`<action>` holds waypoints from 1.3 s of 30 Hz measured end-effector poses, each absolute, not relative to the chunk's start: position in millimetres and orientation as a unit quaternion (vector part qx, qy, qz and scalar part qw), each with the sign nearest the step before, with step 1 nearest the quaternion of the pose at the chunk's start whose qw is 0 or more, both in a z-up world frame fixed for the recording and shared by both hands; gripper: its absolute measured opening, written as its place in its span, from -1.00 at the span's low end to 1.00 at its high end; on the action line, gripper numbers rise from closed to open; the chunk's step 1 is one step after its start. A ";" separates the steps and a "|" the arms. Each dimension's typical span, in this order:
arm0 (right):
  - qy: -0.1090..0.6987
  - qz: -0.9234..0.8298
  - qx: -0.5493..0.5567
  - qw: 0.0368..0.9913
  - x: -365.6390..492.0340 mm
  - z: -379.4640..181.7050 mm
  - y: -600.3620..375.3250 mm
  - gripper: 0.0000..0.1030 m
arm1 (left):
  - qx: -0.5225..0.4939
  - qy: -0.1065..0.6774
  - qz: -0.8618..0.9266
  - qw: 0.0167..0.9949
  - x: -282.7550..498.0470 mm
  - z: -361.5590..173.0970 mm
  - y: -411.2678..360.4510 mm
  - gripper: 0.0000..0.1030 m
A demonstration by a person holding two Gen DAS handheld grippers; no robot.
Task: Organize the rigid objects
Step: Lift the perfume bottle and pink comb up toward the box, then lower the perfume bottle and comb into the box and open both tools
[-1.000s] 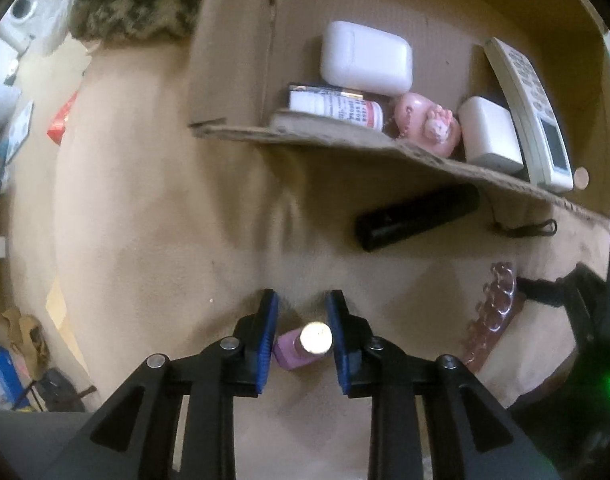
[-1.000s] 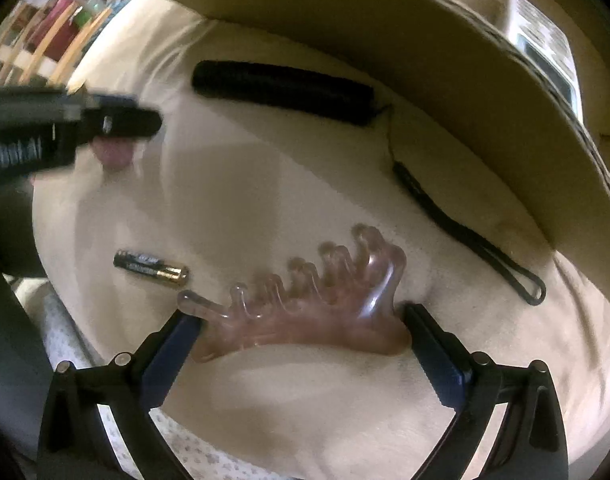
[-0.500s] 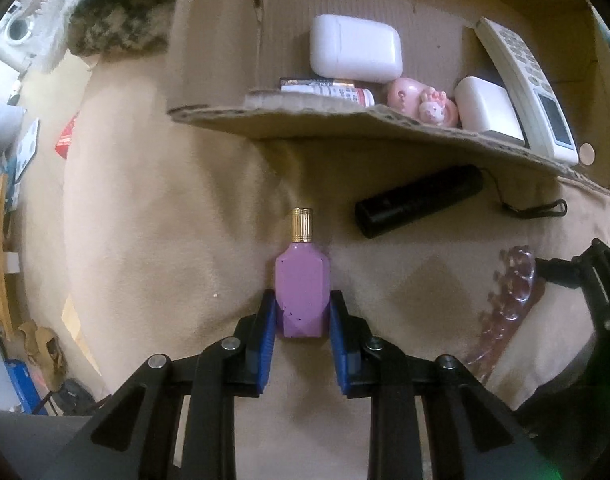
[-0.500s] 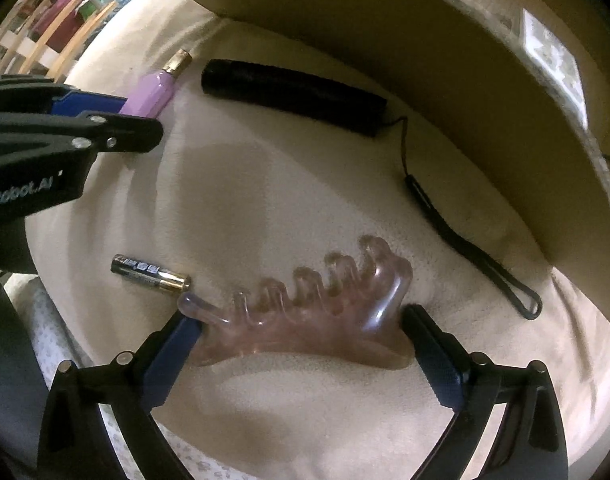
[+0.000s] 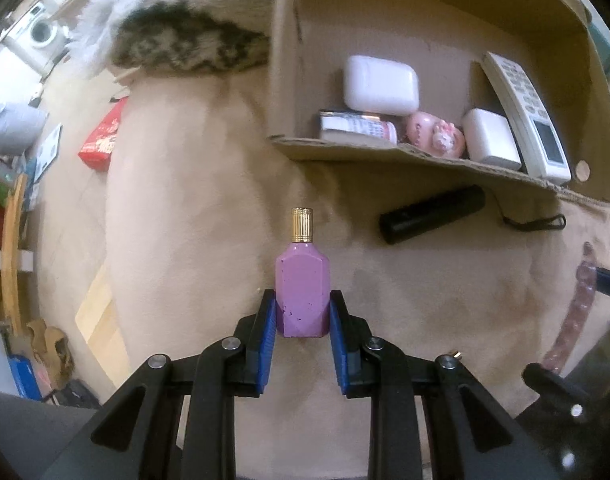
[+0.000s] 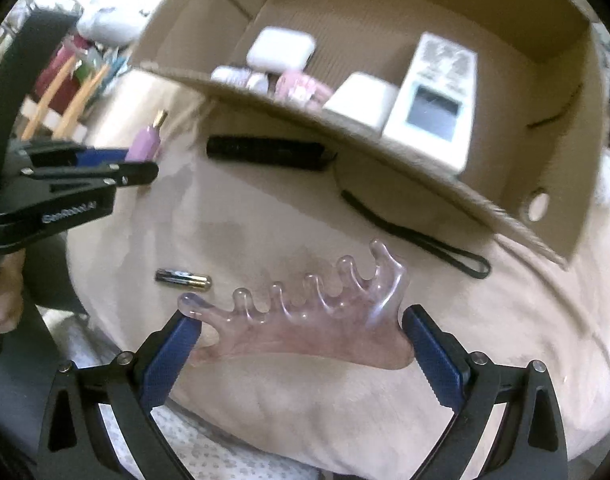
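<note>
So my left tool (image 5: pixel 303 316) was clamped on the base of the purple bottle (image 5: pixel 302 290), gold cap pointing toward the cardboard box (image 5: pixel 425 156), held above the beige blanket (image 5: pixel 185 240). My right tool (image 6: pixel 301 334) was gripping the pink comb-shaped massager (image 6: pixel 305 320) end to end. The black flashlight (image 6: pixel 267 153) and a battery (image 6: pixel 184 279) lay on the blanket. In the box sat the remote (image 5: pixel 525 116), a white case (image 5: pixel 381 85) and a pink pig figure (image 5: pixel 435 135).
</note>
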State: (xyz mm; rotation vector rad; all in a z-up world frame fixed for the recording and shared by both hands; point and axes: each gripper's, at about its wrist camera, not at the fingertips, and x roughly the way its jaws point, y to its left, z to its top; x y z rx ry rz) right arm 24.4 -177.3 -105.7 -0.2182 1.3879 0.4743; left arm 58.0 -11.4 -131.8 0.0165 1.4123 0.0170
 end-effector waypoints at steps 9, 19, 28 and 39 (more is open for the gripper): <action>0.575 0.210 -0.053 0.789 18.4 -70.4 -205.9 1.00 | -0.018 0.612 0.026 0.790 45.7 -113.0 3.3 -0.56; 0.435 0.207 0.031 0.876 14.1 2.4 -220.2 1.00 | -0.036 0.562 0.029 0.826 36.6 -64.6 -7.5 -0.56; 0.365 0.196 0.086 0.906 30.5 28.1 -232.6 1.00 | -0.033 0.492 0.030 0.870 32.7 -21.9 -9.2 -0.56; 0.354 0.177 0.099 0.913 63.2 33.4 -235.9 1.00 | -0.029 0.423 0.030 0.905 80.7 22.2 -17.8 -0.56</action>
